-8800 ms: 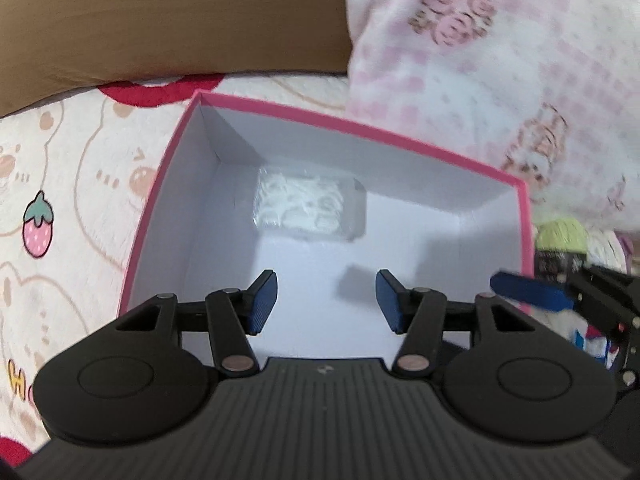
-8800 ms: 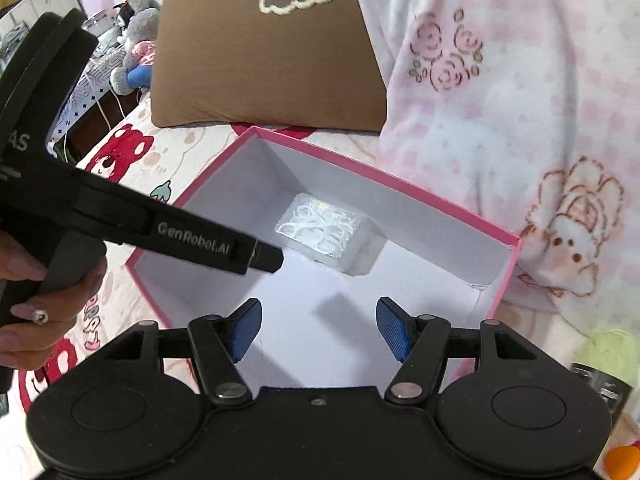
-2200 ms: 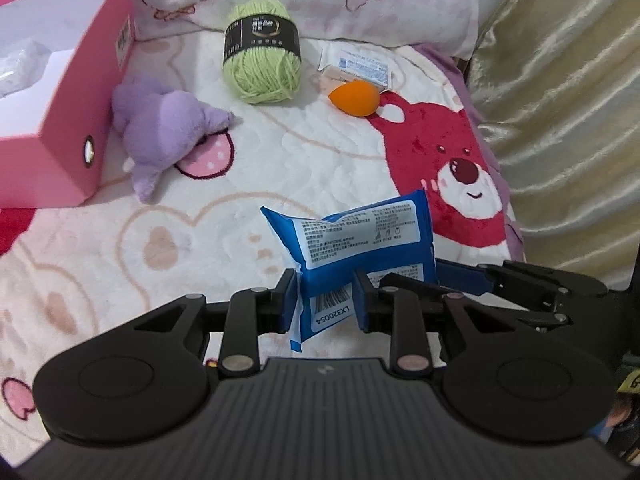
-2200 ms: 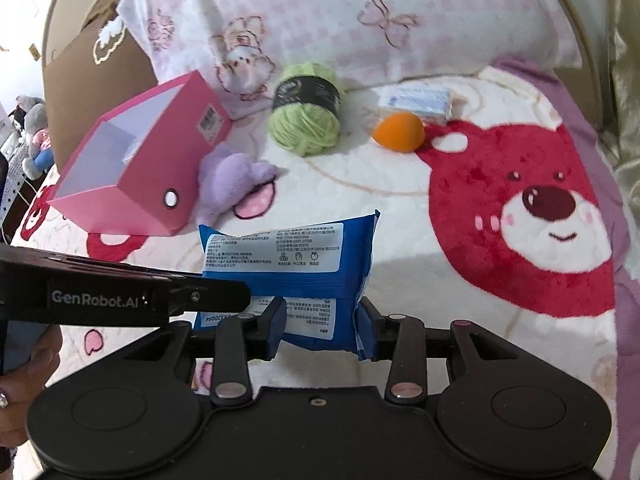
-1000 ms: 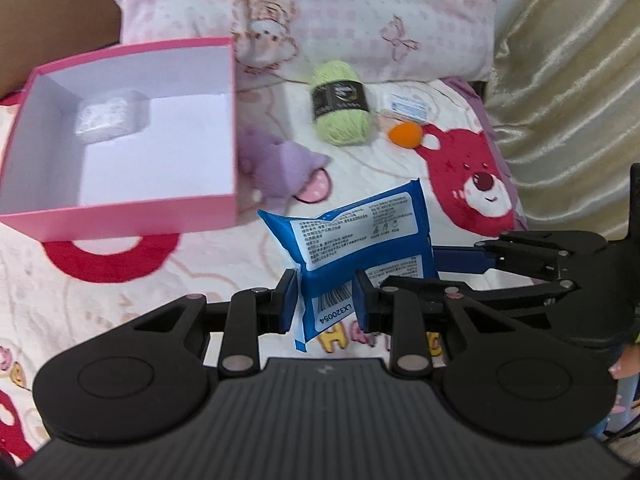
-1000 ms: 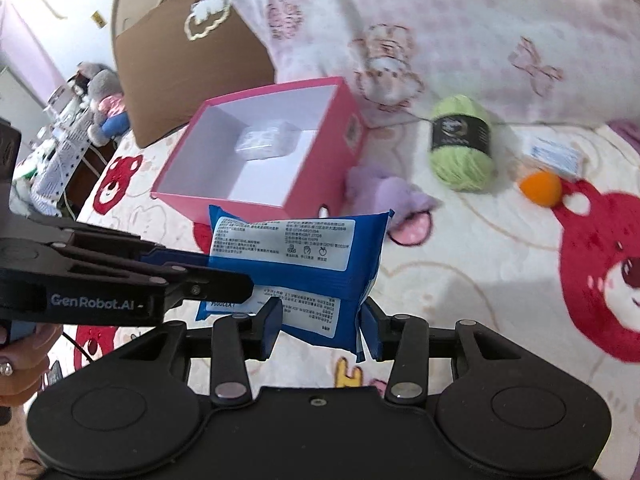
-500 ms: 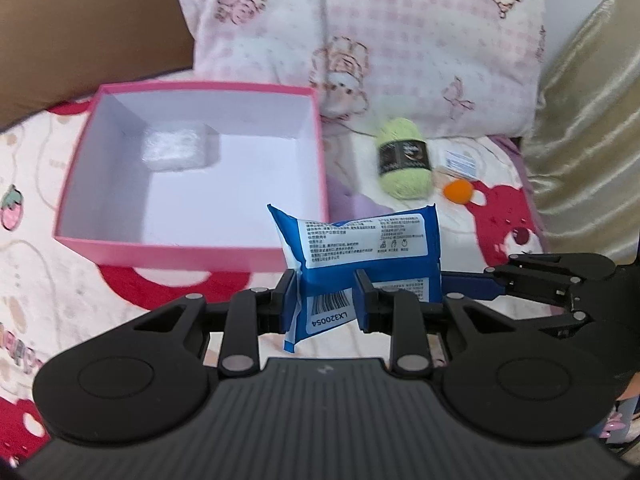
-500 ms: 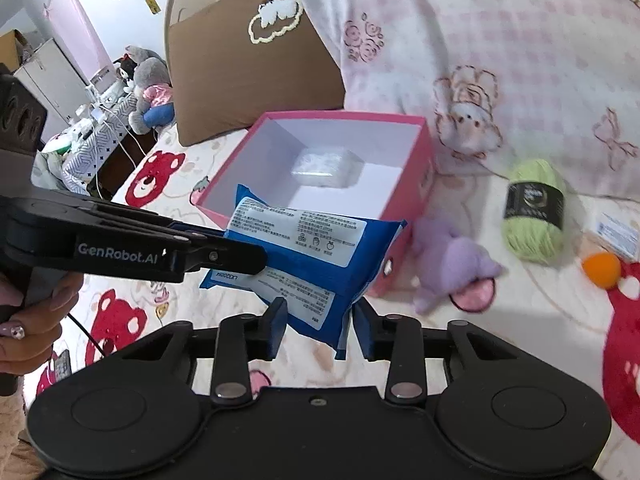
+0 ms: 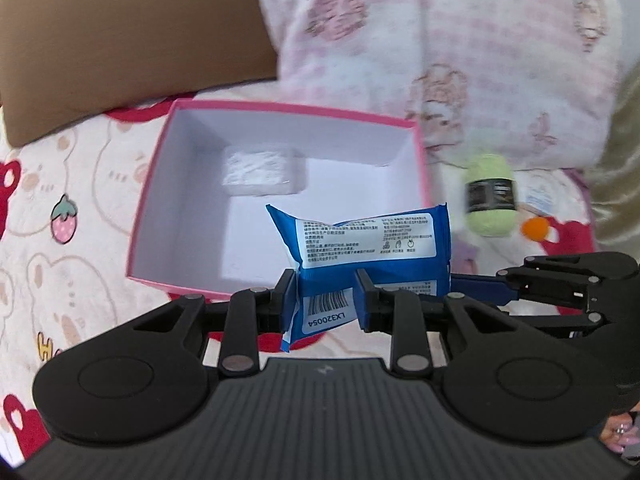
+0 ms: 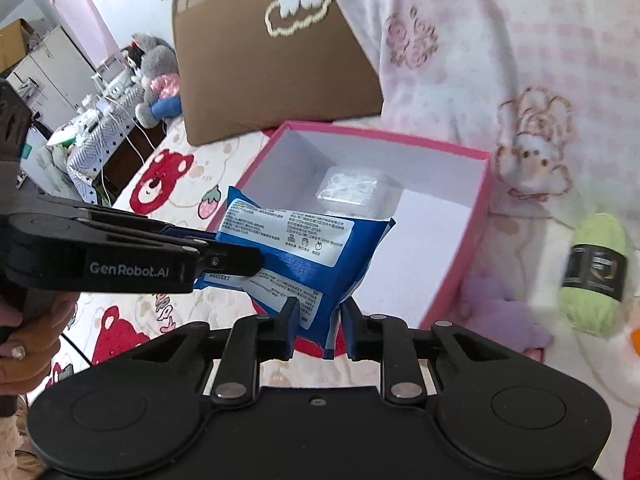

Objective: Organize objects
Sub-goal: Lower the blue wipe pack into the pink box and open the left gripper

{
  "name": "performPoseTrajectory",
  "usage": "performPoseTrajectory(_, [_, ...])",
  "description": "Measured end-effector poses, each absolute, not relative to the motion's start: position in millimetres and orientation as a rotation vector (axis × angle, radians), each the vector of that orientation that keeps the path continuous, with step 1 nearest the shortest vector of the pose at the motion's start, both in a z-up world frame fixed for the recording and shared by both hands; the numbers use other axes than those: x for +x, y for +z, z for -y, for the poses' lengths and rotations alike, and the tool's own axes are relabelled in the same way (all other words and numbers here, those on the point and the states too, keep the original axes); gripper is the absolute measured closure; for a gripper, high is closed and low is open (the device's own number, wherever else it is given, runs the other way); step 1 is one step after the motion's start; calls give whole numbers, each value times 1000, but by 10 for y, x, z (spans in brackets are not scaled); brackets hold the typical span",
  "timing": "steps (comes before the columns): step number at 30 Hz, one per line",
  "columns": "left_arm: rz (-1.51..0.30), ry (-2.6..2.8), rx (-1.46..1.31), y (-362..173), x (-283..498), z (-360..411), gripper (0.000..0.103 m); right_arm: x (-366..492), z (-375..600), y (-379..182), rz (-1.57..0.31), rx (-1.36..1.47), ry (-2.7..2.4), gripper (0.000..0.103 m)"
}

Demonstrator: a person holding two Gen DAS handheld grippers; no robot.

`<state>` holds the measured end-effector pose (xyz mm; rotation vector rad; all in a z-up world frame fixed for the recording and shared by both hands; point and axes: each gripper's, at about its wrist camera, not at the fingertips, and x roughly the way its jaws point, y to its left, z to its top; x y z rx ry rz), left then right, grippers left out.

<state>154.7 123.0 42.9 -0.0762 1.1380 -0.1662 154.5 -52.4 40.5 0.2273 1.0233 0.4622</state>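
One blue wipes packet (image 9: 362,248) is held above the near edge of one pink box (image 9: 154,284) on the bed, long axis level and spanning both tools, label face up. Left tool (image 9: 325,300) grips the barcode end; right tool (image 10: 318,322) is closing on the opposite end. One clear packet (image 9: 262,172) lies in the box's far corner. One green yarn ball (image 9: 490,200) lies beside the box.

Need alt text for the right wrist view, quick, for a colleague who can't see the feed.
Both tools grip a blue packet above the near edge of an open pink box: the right tool, jaws closing, pinches its lower corner, and the left tool clamps its left end. A clear wrapped pack lies inside the box; green yarn and a purple plush lie to its right.
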Motion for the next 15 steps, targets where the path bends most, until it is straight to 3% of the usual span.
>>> performPoseTrajectory(15, [-1273,-48,-94,-333,2233,-1632,76,2398,134,-314,-1182,254,450,77])
